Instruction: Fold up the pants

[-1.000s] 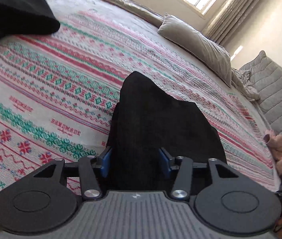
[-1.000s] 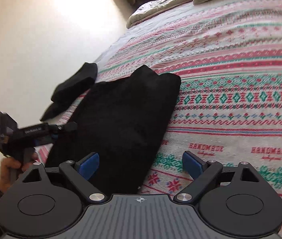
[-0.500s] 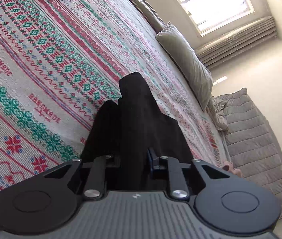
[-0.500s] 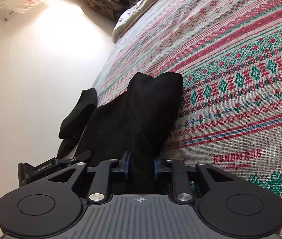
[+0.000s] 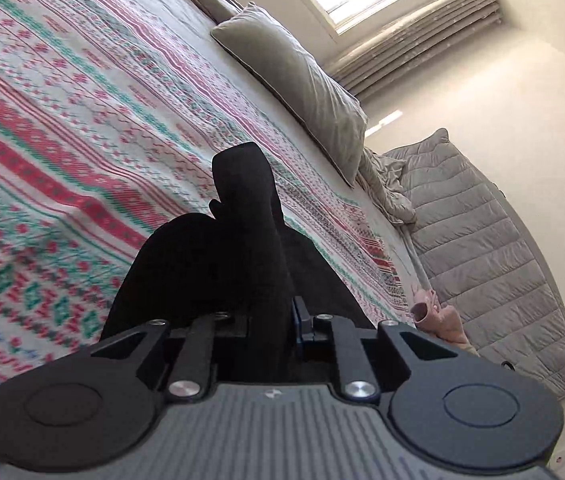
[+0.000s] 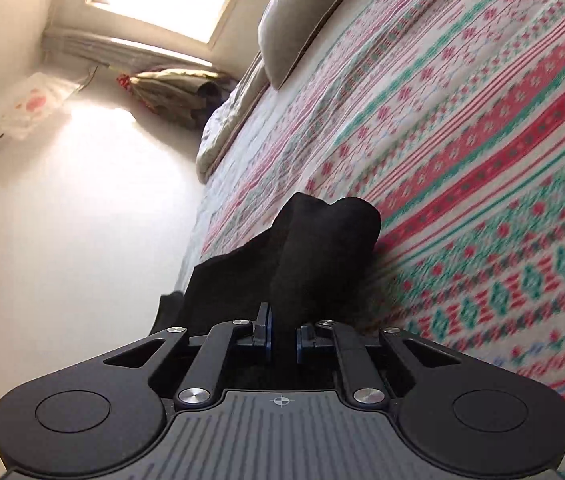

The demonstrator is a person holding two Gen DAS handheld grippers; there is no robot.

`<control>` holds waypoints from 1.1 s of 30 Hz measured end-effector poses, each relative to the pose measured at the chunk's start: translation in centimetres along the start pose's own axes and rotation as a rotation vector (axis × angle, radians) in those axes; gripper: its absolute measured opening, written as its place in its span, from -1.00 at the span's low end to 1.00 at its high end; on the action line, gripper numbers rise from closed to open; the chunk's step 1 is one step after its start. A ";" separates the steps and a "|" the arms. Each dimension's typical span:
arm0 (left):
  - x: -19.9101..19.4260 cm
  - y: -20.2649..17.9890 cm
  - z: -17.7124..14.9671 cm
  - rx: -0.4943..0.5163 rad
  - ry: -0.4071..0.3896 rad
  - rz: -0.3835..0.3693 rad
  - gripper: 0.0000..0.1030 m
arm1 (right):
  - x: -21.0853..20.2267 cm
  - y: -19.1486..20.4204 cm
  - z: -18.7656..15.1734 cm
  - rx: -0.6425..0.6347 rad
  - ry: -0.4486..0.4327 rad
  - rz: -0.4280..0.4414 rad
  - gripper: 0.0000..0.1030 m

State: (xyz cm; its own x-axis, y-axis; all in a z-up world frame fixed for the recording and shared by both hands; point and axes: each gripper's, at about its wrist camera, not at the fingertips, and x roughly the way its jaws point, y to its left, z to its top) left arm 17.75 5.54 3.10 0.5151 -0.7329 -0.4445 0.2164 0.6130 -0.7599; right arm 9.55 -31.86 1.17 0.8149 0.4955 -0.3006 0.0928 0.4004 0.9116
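Note:
The black pants (image 5: 242, 208) lie on the patterned bedspread (image 5: 62, 120), bunched into a raised ridge ahead of my left gripper (image 5: 272, 320). Its jaws are closing, with a fold of the black cloth pinched between the pads. In the right wrist view the pants (image 6: 322, 248) rise in a lifted hump near the edge of the bedspread (image 6: 482, 120). My right gripper (image 6: 282, 332) is shut on another fold of them. Both views are tilted and blurred.
A grey pillow (image 5: 302, 76) lies at the head of the bed under a bright window. A grey quilted cover (image 5: 482, 248) and a pink soft item (image 5: 438, 316) are beyond the bed's far side. A pillow (image 6: 302, 16), pale floor (image 6: 82, 220) and heaped clothes (image 6: 174, 88) show too.
Both grippers went from open around the flat pants to shut on folds of them. Both then swept sideways and tilted, pulling the cloth up into ridges. The other black garment left view.

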 end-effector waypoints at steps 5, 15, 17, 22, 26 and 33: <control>4.4 -1.2 0.9 -0.009 0.000 -0.050 -0.35 | -0.9 -1.5 2.8 -0.008 -0.097 0.015 -0.78; 4.9 -0.6 0.2 0.085 -0.052 0.182 0.15 | -0.1 -3.7 2.8 -0.063 -0.096 -0.136 0.17; 4.4 -1.0 0.1 0.100 -0.061 0.191 0.15 | 0.3 -3.5 3.5 -0.075 -0.092 -0.089 0.34; 4.8 -1.0 -0.3 0.096 -0.043 0.205 0.17 | 3.2 -4.5 6.4 0.022 -0.070 -0.027 0.34; 5.4 -0.8 -0.1 0.076 -0.036 0.196 0.17 | 4.3 -3.2 7.2 -0.090 -0.162 -0.082 -0.17; 5.5 -2.0 -0.1 0.149 -0.045 0.240 0.21 | 0.7 -0.9 8.0 -0.208 -0.361 -0.192 -0.29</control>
State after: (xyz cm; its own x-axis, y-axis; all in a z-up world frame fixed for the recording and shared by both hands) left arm 20.07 0.26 2.09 0.6018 -0.5500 -0.5791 0.2021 0.8064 -0.5558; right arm 14.58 -38.03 2.41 0.9447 0.1112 -0.3083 0.1753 0.6233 0.7621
